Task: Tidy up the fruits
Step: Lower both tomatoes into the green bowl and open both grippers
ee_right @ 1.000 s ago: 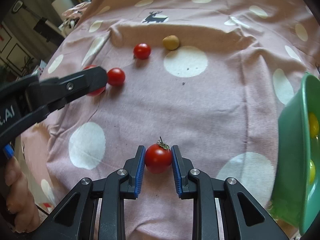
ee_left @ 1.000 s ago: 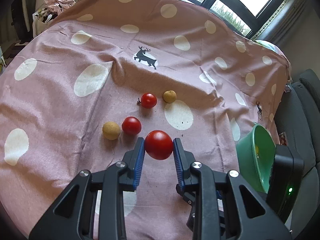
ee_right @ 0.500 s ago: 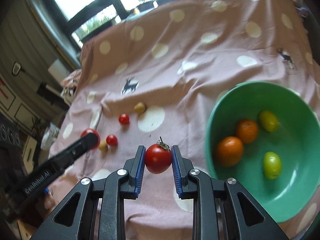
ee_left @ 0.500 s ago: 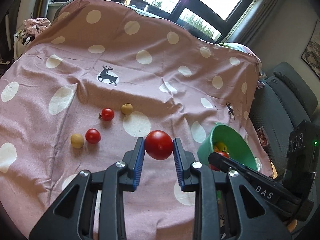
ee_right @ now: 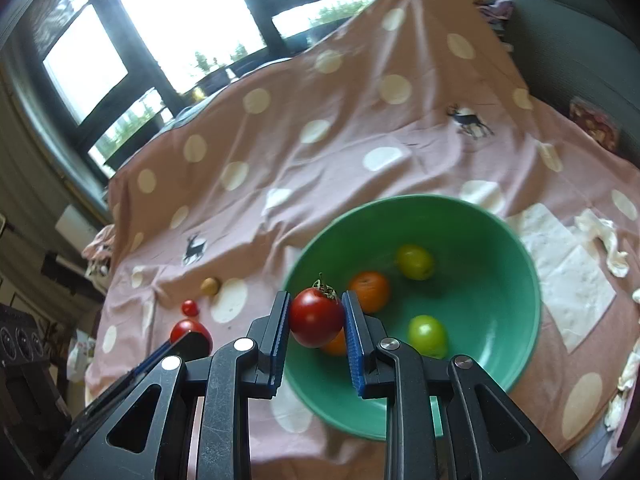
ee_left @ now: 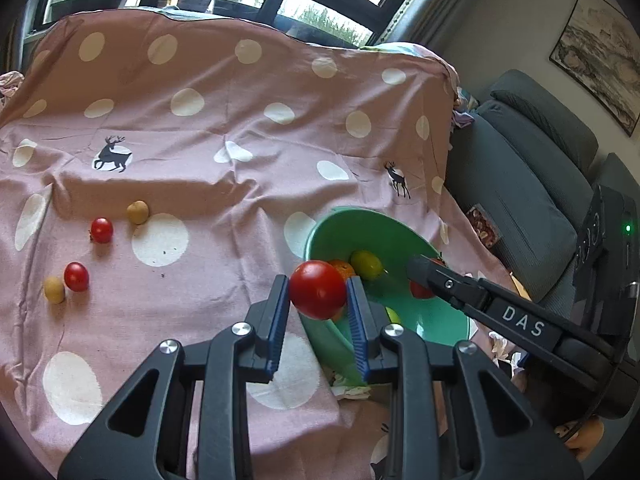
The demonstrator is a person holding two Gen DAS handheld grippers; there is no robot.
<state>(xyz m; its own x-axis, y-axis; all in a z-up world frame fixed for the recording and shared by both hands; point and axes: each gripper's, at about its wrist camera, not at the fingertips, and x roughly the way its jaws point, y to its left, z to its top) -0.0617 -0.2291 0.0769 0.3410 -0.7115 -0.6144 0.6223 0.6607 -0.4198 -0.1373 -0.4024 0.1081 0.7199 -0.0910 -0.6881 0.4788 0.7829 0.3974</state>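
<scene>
Since a second ago both my claws have risen off the cloth and swung over to the green bowl (ee_right: 500, 240), which earlier sat at the edge of view. Left to right in the left wrist view: a small tan, matte round fruit (ee_left: 54, 290) touches a glossy cherry tomato (ee_left: 76, 276); further back a second cherry tomato (ee_left: 101, 230) lies near another tan fruit (ee_left: 138, 212), all on the pink cloth (ee_left: 224, 128), soft, creased, with pale dots and dark deer prints. My left gripper (ee_left: 318, 300) is clamped narrow on a smooth red tomato (ee_left: 317, 295), blue ribbed pads pressed to both sides, held near the bowl's rim. My right gripper (ee_right: 316, 322) is clamped narrow on a stemmed red tomato (ee_right: 316, 322) with a dry green calyx, above the bowl's near edge. The bowl is smooth, round and deep; inside lie an orange fruit (ee_right: 370, 291), a second orange one partly hidden behind my tomato, and two yellow-green fruits (ee_right: 415, 262) (ee_right: 427, 334). Right of the bowl lie flat white paper sheets (ee_right: 560, 272).
</scene>
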